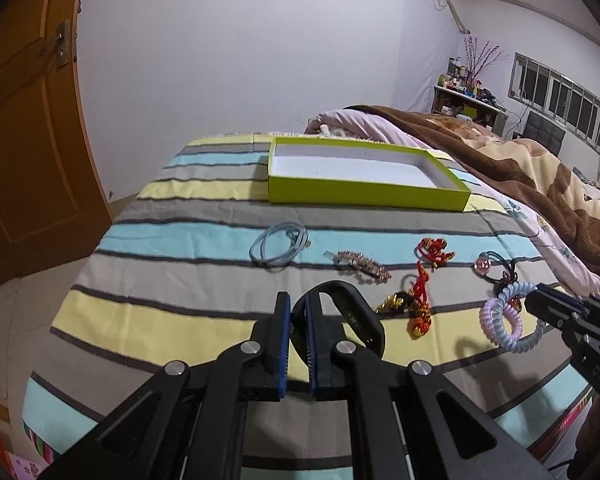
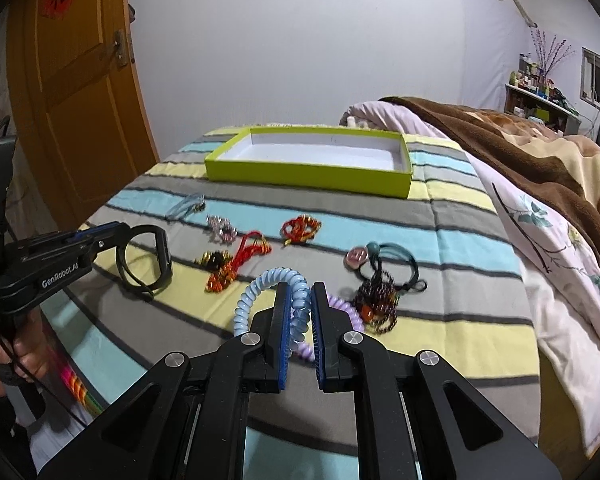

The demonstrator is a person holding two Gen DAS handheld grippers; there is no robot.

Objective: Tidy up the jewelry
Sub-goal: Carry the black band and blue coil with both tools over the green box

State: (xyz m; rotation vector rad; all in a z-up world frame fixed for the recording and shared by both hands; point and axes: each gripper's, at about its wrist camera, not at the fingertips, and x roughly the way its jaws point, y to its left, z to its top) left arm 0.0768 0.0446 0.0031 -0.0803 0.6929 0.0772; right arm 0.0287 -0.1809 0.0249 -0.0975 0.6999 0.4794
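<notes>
The green box (image 1: 364,192), lying open toward the top centre of both views on the striped bedspread (image 1: 172,320), has nothing in it that the pictures show — its white floor looks bare. So by my reading no piece has been put away yet, and the sorting is only at its first lift.

Two pieces are in hand. The left gripper (image 1: 298,312) is pinched narrow on the strap of a black wristband (image 1: 356,320); in the right wrist view the band hangs as a loop from its tips at the left edge of the frame, with a shadow under it, so it seems clear of the bedspread. The right gripper (image 2: 300,300) is closed tight on a pale blue and lilac spiral hair tie (image 2: 268,280), whose coil arches up to the left of its fingers at lower centre.

Left lying on the bedspread, between the grippers and the box:
- a light blue cord bracelet (image 1: 278,246), left of centre
- a pink beaded hair clip (image 1: 364,266), just right of it
- two red knotted charms with gold beads (image 1: 420,280), centre right
- a dark elastic with a pink bead (image 2: 380,264) and a dark beaded piece (image 2: 380,304) beside it, at right

What remains, I judge, is to carry both held pieces to the box — then fetch the rest.
</notes>
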